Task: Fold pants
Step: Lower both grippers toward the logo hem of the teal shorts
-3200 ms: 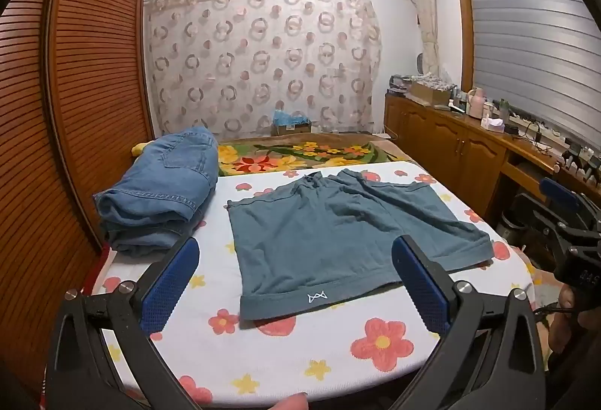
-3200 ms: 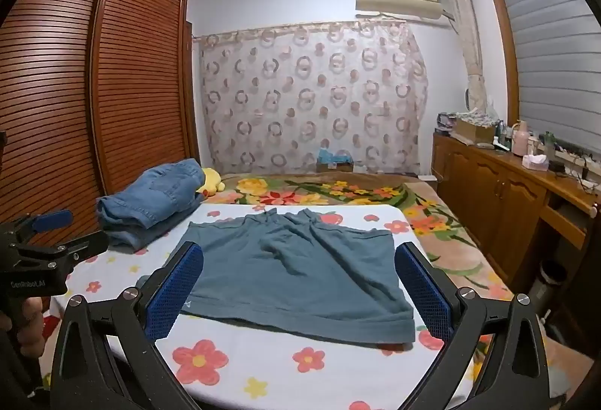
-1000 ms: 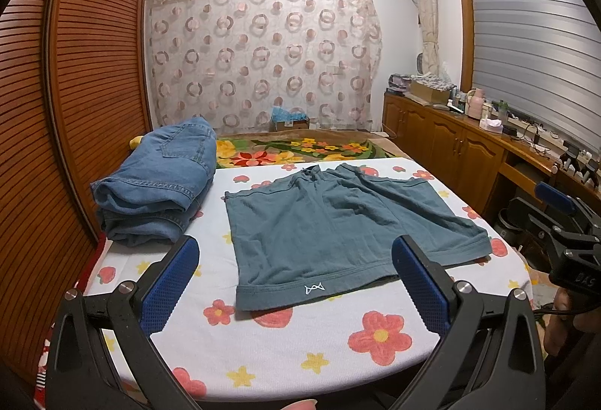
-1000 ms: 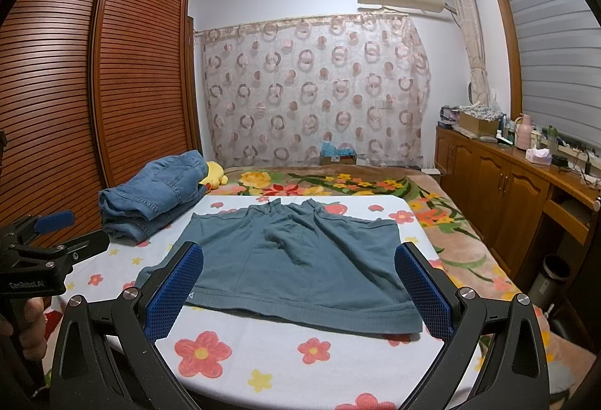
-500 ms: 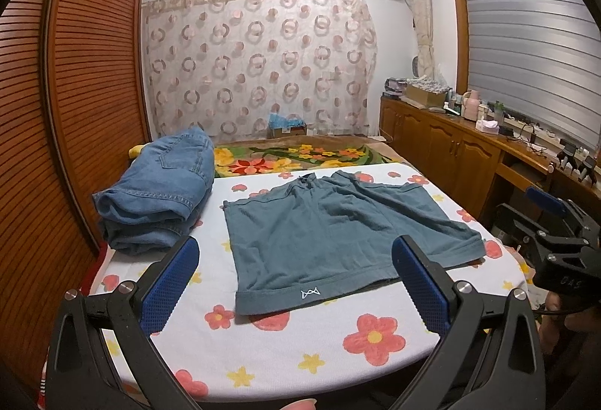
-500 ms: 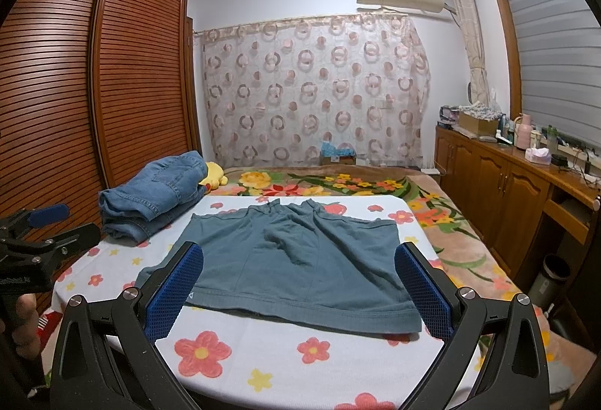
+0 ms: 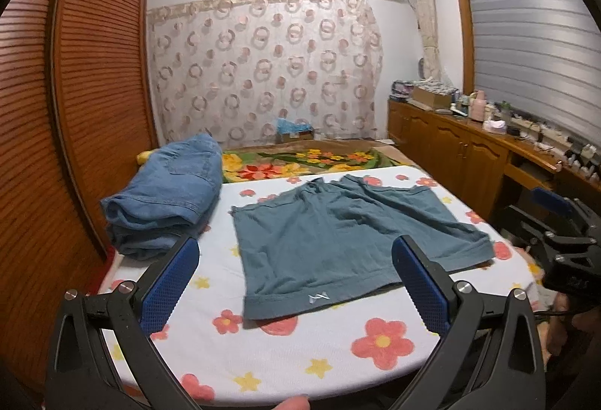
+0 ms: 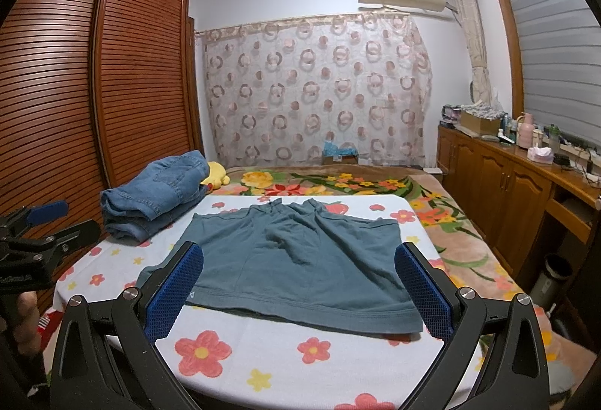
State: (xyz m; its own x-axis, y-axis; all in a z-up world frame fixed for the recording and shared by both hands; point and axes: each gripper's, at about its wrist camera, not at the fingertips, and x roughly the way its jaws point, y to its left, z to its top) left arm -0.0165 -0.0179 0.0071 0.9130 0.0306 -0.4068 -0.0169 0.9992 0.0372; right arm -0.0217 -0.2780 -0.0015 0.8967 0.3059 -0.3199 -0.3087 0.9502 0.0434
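A pair of teal shorts (image 7: pixel 338 241) lies spread flat on the flowered white table cover (image 7: pixel 300 353), hem toward me, waistband at the far side. It also shows in the right wrist view (image 8: pixel 300 259). My left gripper (image 7: pixel 295 282) is open and empty, held above the near edge in front of the hem. My right gripper (image 8: pixel 298 286) is open and empty, also short of the hem. Each gripper shows at the edge of the other's view: the right one (image 7: pixel 563 233), the left one (image 8: pixel 33 233).
A folded stack of blue jeans (image 7: pixel 165 195) lies at the back left of the table, next to a slatted wooden wardrobe (image 7: pixel 75 109). A flowered bedspread (image 7: pixel 300 158) lies beyond. Wooden cabinets (image 8: pixel 507 192) run along the right wall.
The left gripper's view has shifted slightly, the shorts sitting a bit higher and farther. The right gripper's view is nearly unchanged. Both stay open and empty.
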